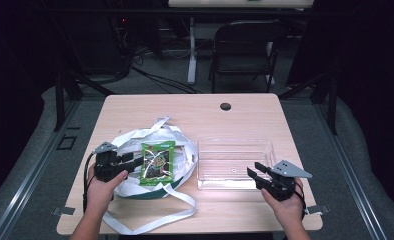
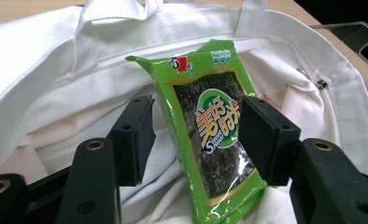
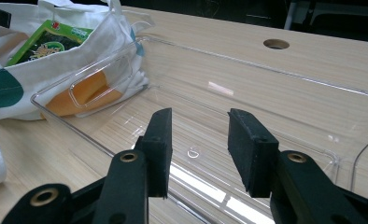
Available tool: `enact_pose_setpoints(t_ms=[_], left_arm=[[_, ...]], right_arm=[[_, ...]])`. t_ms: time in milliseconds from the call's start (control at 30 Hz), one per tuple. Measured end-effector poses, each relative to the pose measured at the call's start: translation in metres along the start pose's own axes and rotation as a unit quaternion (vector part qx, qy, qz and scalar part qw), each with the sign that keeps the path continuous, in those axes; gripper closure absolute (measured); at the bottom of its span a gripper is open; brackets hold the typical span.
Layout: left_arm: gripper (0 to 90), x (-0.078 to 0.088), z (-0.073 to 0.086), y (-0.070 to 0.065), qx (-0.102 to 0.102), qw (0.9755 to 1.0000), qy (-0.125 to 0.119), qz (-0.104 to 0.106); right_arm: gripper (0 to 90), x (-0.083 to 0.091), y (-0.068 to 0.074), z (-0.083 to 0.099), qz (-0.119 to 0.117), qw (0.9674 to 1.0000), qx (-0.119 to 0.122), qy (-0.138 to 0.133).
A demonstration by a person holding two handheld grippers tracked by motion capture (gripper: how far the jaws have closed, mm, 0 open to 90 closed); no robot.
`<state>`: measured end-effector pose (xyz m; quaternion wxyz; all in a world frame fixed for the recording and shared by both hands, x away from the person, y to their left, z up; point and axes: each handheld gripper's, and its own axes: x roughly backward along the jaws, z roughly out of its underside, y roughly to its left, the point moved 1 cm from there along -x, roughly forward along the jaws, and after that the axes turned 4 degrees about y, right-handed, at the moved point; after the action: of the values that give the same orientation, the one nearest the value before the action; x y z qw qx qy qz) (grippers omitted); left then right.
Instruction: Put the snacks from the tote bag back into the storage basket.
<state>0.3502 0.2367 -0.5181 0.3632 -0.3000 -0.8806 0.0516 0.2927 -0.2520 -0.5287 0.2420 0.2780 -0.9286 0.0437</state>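
Note:
A green seaweed snack packet [image 1: 157, 162] lies on top of a white tote bag [image 1: 135, 140] at the table's left half. My left gripper [image 1: 133, 161] comes at it from the left. In the left gripper view the packet [image 2: 210, 135] stands between the open jaws of this gripper [image 2: 196, 106]; the right pad is at its edge and a gap shows on the left side. An empty clear plastic tray [image 1: 235, 141] sits to the right of the bag. My right gripper [image 1: 253, 168] hovers open at the tray's near right corner, holding nothing [image 3: 199, 116].
The bag's long white straps [image 1: 150, 220] trail toward the table's front edge. A round cable hole [image 1: 225, 106] is in the table's far middle. A dark folding chair [image 1: 245, 45] stands beyond the table. In the right gripper view the bag [image 3: 56, 70] touches the tray's left wall.

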Motion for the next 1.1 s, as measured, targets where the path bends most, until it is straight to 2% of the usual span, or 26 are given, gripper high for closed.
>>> enact_pose_setpoints(t_ms=[100, 233, 600, 867, 1033, 1100], left_arm=[[44.9, 0.0, -0.001, 0.001, 0.008, 1.0, -0.001, 0.002], [43.9, 0.0, -0.002, 0.001, 0.012, 0.9999, 0.003, 0.004], [41.3, -0.003, -0.006, 0.003, 0.031, 0.9994, 0.01, 0.013], [39.4, -0.003, -0.01, 0.002, 0.045, 0.9987, 0.015, 0.019], [37.7, -0.005, -0.014, 0.004, 0.065, 0.9971, 0.028, 0.026], [37.6, -0.007, -0.015, 0.005, 0.067, 0.9968, 0.035, 0.028]], right_arm=[[60.4, 0.002, 0.001, 0.001, 0.0, 1.0, -0.007, -0.003], [60.4, 0.004, 0.001, 0.002, -0.001, 1.0, -0.004, -0.002], [60.4, 0.008, 0.001, 0.001, 0.004, 0.9997, -0.002, -0.024], [60.2, 0.008, 0.0, 0.0, 0.001, 0.9997, -0.007, -0.024], [54.1, 0.007, 0.002, -0.001, 0.0, 0.9997, -0.003, -0.025], [53.4, 0.006, 0.003, -0.001, 0.004, 0.9997, -0.004, -0.026]])
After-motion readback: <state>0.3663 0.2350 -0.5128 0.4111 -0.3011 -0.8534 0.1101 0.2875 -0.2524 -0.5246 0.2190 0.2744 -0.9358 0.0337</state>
